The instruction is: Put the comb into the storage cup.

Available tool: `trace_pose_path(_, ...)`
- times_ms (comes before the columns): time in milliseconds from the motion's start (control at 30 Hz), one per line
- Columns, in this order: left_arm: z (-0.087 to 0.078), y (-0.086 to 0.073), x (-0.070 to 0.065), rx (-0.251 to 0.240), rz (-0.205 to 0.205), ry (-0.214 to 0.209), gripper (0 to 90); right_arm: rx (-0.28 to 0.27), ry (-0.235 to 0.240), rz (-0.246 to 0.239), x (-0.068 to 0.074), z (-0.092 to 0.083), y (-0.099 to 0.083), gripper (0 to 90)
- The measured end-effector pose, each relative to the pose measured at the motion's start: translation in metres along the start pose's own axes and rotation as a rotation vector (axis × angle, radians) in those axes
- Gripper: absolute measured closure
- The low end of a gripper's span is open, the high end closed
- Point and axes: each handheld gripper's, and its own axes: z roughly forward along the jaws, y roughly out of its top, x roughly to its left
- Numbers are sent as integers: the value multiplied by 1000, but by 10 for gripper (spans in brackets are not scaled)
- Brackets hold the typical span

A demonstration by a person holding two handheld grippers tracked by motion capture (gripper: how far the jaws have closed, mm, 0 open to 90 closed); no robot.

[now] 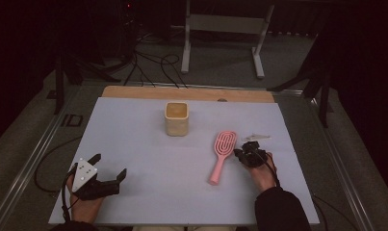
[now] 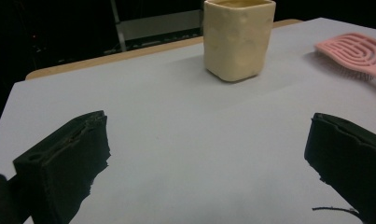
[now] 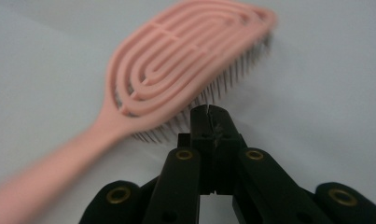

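Bare tabletop [image 1: 148, 159] is lying open between the left tongs [image 1: 108, 167] and brush [image 1: 222, 153]; the cup [image 1: 176, 118] is standing farther back.

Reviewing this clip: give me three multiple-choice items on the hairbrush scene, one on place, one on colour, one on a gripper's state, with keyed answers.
1. The hairbrush lies:
A. inside the cup
B. flat on the table, right of the cup
C. on the floor

2. The hairbrush is:
A. pink
B. green
C. black

3. The right gripper's jaws are:
A. wide open
B. shut on the brush
C. shut with nothing between them

Answers:
1 B, the high view shows it on the table, right of the cup.
2 A, pink in every view.
3 C, the right gripper view shows both jaws pressed together beside the bristles.
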Motion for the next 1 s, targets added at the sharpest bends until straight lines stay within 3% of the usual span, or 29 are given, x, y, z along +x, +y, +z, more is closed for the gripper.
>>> trace_pose_path(267, 0, 0, 0, -1, 0, 0, 5, 35, -6, -14, 2, 14, 12, 898)
trace_pose_path(600, 0, 0, 0, 2, 4, -2, 5, 11, -2, 4, -2, 9, 11, 887)
trace_pose_path(833, 0, -1, 0, 1, 3, -2, 5, -82, 33, 15, -2, -6, 11, 637)
trace_pose_path(900, 0, -1, 0, 0, 2, -1, 5, -103, 37, 14, -1, -9, 11, 609)
trace_pose_path(933, 0, -1, 0, -1, 1, -2, 5, -161, 48, 6, -1, -22, 9, 497)
trace_pose_path(967, 0, -1, 0, -1, 1, -2, 5, -161, 48, 6, -1, -22, 9, 497)
trace_pose_path(1000, 0, -1, 0, 0, 3, -2, 5, -195, 64, 8, -1, -29, 7, 424)
